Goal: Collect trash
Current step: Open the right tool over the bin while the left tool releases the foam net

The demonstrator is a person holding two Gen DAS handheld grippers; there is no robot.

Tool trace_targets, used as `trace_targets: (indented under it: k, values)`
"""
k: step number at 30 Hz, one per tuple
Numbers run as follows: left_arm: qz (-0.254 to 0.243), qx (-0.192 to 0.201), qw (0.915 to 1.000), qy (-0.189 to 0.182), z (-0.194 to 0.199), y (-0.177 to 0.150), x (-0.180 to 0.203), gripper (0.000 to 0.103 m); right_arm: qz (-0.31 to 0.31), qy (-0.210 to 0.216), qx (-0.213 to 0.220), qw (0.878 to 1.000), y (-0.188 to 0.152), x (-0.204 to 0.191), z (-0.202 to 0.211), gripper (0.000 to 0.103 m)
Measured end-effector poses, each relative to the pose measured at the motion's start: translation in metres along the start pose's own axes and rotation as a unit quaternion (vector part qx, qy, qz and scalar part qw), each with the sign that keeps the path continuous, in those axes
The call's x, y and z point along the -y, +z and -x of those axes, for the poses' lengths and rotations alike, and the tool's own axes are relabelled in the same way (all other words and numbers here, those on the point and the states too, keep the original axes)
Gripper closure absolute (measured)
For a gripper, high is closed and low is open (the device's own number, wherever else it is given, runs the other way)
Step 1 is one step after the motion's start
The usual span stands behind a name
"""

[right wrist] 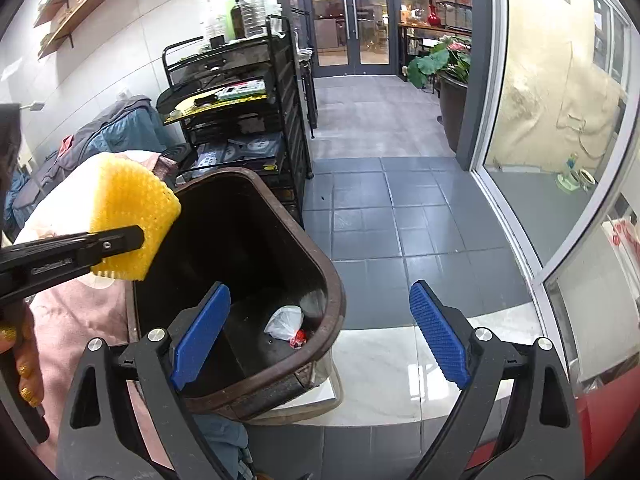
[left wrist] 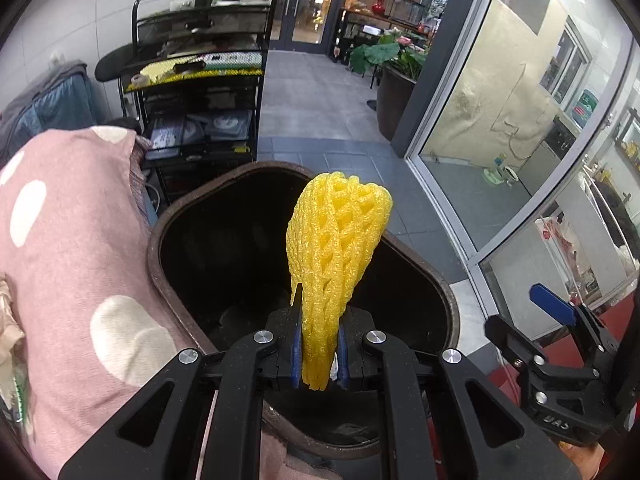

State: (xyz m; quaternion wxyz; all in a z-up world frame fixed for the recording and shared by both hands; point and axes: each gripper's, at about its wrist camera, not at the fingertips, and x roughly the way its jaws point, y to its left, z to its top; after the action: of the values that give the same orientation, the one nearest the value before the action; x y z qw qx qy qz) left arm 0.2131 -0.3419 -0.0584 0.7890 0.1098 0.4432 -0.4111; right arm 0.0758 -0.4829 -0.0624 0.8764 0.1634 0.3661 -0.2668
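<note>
Yellow foam net (left wrist: 336, 248), pinched by left hand-held gripper (left wrist: 319, 354); right hand-held gripper (right wrist: 320, 336) spread.

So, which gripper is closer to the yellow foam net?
Left. The left gripper is shut on the yellow foam net above the bin; the right gripper is open and apart from it.

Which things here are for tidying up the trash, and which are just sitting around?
For the job:
- yellow foam fruit net, pinched in the left gripper
- dark brown plastic bin
- crumpled white plastic bag inside it

Just lying about:
- black metal shelf cart
- potted green plant
- pink spotted cloth
</note>
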Motion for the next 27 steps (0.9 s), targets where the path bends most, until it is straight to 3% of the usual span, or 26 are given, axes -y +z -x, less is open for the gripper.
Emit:
trace_targets:
  k: [6,7,10,11,14,20,27]
  values:
    - [0.017,-0.027,0.9994,0.013,-0.017,-0.003,-0.005,0.089,-0.008,-0.005,-0.001,1.000,-0.002,0.005,0.000,0.012]
    - [0.014,-0.025,0.9994,0.020,-0.016,-0.004,-0.005,0.083,-0.010,-0.006,-0.002,1.000,-0.002,0.006,0.000,0.011]
    - [-0.005,-0.009,0.9990,0.044,-0.013,-0.006,-0.001,0.039,-0.018,-0.006,-0.002,1.000,-0.004,0.012,0.000,0.009]
    - [-0.014,0.002,0.9986,0.052,-0.009,-0.007,0.001,0.031,-0.020,-0.005,-0.002,1.000,-0.004,0.012,0.000,0.009]
    - [-0.040,0.028,0.9961,0.073,0.002,-0.009,0.007,0.021,-0.023,-0.009,-0.001,1.000,-0.004,0.012,-0.001,0.009]
    - [-0.054,0.071,0.9915,0.095,0.026,-0.015,0.010,0.011,-0.032,-0.004,0.000,0.999,-0.003,0.010,-0.003,0.008]
    - [-0.052,0.098,0.9885,0.103,0.047,-0.017,0.012,0.008,-0.036,0.004,0.012,0.999,0.002,0.002,0.004,0.008]
